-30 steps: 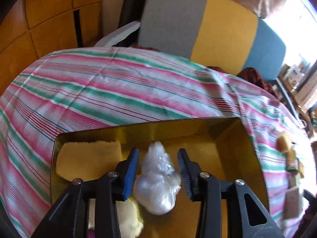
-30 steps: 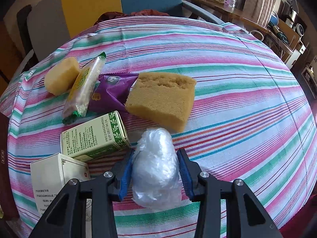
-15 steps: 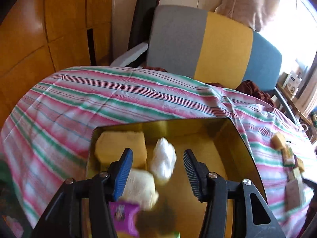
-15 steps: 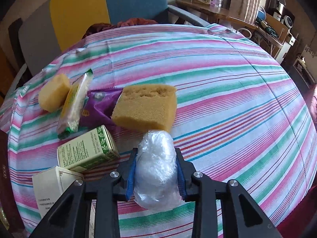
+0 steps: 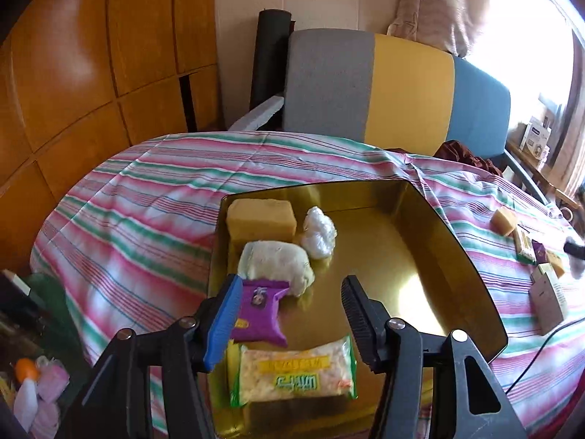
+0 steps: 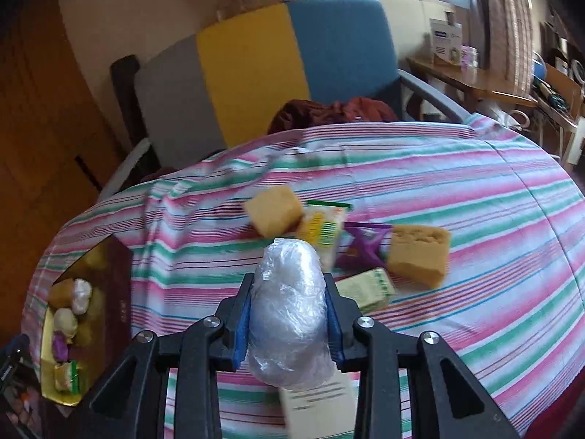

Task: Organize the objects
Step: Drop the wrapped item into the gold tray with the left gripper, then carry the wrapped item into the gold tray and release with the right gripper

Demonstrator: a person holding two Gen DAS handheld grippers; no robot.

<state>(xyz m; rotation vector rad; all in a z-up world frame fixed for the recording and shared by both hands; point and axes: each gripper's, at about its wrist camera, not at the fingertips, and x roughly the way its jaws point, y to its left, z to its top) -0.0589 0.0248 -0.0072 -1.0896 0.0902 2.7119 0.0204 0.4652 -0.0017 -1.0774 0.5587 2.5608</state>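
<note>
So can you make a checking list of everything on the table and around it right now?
Surface: striped tablecloth covers the table.
Job's things: gold box holds a sponge, two wrapped bundles, a purple packet and a noodle packet; more sponges, packets and cartons wait on the cloth.
Clutter: bottles and bits low beside the table.
Grippers: left gripper opening, nothing between its jaws; right gripper shut on a plastic-wrapped bundle.
Cables: dark cable over the table edge.
Surroundings: striped chair, wooden panels, bright window.
</note>
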